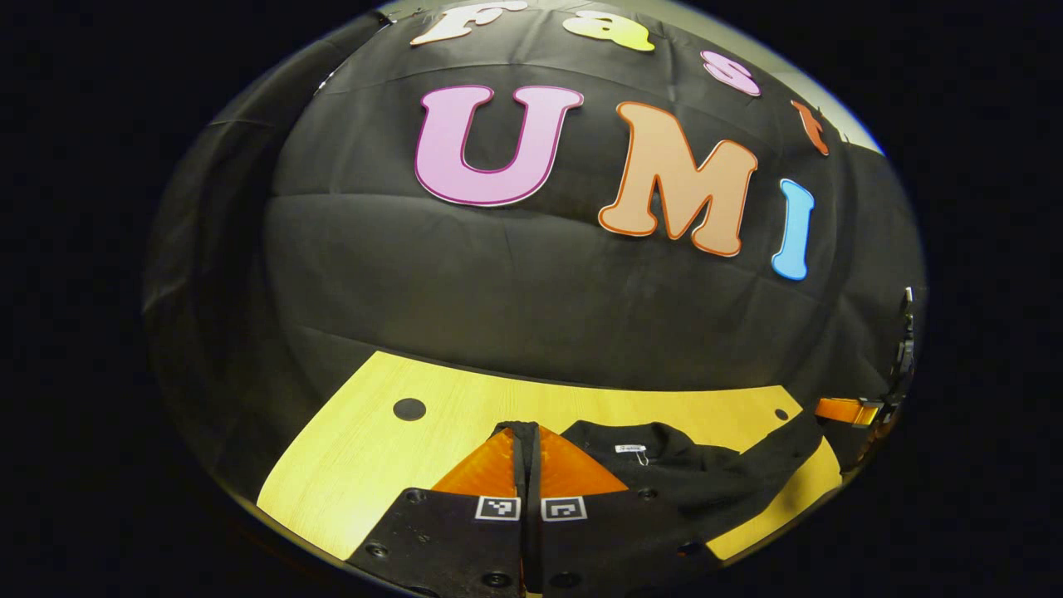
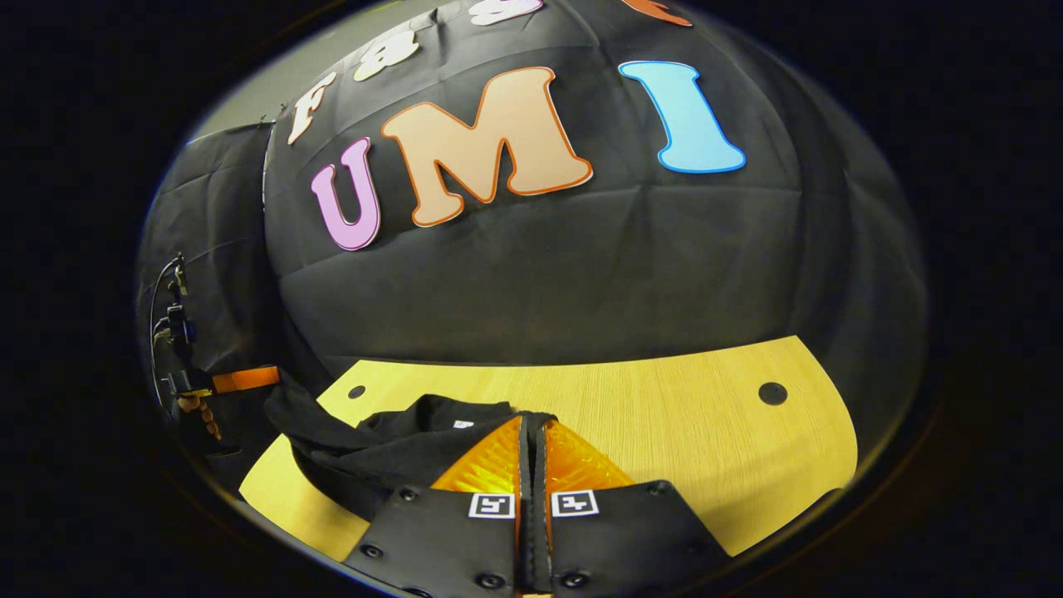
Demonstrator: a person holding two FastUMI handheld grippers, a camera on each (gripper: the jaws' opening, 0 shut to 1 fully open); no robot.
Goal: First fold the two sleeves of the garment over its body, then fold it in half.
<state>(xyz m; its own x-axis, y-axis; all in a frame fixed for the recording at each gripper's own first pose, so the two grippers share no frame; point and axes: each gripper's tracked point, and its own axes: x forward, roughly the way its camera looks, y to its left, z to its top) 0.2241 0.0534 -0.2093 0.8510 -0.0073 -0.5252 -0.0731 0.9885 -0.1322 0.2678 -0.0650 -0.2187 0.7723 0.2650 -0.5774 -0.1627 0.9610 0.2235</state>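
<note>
Left gripper view: left gripper (image 1: pixel 529 440) clamped on a thin fold of the black garment (image 1: pixel 681 473), which trails toward 3 o'clock over the wooden table (image 1: pixel 365 448).

Right gripper view: right gripper (image 2: pixel 531 428) likewise pinches cloth; garment toward 9 o'clock (both holds likely lift an edge for folding).

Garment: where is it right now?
The black garment lies on the wooden table, right of the left gripper in the left gripper view. In the right gripper view it is left of the right gripper, one sleeve stretched toward the table's edge.
</note>
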